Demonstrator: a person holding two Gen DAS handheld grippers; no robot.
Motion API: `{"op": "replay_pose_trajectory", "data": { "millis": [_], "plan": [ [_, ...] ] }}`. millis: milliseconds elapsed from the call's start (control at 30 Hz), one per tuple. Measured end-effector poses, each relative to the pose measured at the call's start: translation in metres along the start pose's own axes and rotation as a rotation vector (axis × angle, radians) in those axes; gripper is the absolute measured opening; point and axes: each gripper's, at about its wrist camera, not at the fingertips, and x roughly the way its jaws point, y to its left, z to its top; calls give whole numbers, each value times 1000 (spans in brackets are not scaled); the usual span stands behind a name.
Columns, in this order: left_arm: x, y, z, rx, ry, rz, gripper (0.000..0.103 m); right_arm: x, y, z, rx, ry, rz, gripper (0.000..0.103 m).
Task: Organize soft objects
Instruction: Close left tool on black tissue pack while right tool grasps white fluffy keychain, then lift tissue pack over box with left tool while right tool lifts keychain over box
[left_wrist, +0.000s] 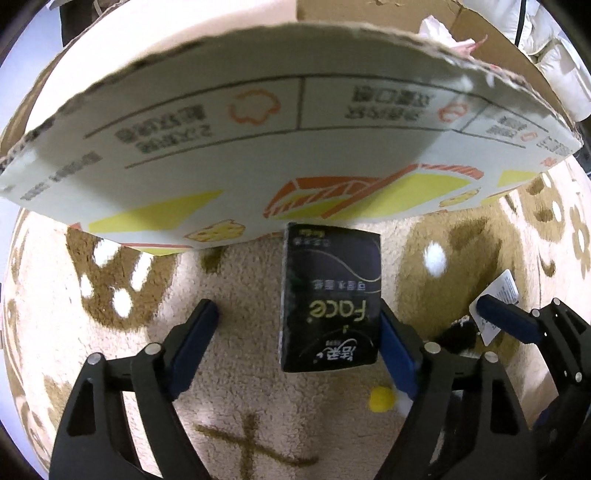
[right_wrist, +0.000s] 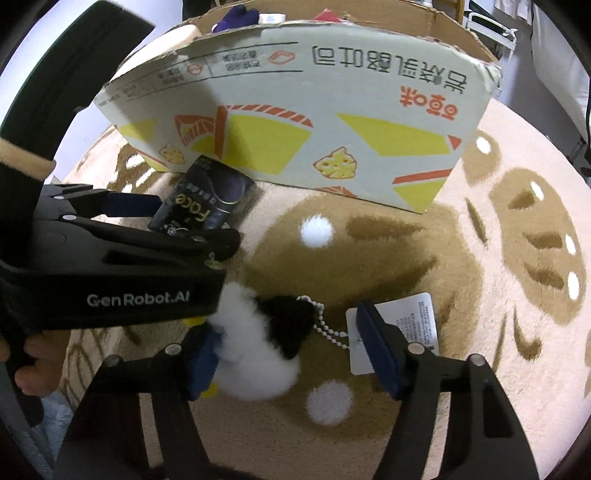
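Observation:
A black "Face" tissue pack (left_wrist: 330, 299) lies on the carpet just in front of a printed cardboard box (left_wrist: 229, 122). My left gripper (left_wrist: 299, 325) is open around the pack; the right finger touches it, the left finger stands apart. The pack also shows in the right wrist view (right_wrist: 207, 201). A white and black plush toy (right_wrist: 258, 343) with a bead chain and a white tag (right_wrist: 402, 328) lies on the carpet. My right gripper (right_wrist: 291, 354) is open around the plush, its left finger against the white fur.
The open cardboard box (right_wrist: 295, 122) holds soft items, one purple. A beige and brown patterned carpet (right_wrist: 480, 295) covers the floor. The left gripper's black body (right_wrist: 110, 269) sits close to the left of the right gripper. A yellow part of the plush (left_wrist: 382, 398) shows.

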Motion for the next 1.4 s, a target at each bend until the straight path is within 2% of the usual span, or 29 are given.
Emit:
{"op": "replay_pose_trajectory", "data": {
  "millis": [167,233,433,967,1233,1400],
  "plan": [
    [-12,-1,2,-3,-10,3,73,-4,-15,-1,37,-5,-9,45],
    [-14,0,1,-3,-14,1,69,-5,-20,-2,59,-7,8,44],
    [-26,8,1,6,-27,-19,47,-9,-28,-3,70,-11,17,41],
    [-50,11,-10,-12,-46,9,46,-26,-39,1,100,-29,16,38],
    [-78,9,-32,-26,-92,34,46,-38,-50,-1,145,-67,30,36],
    [-100,12,-44,-52,-130,45,46,-57,-56,0,159,-139,36,35]
  ]
}}
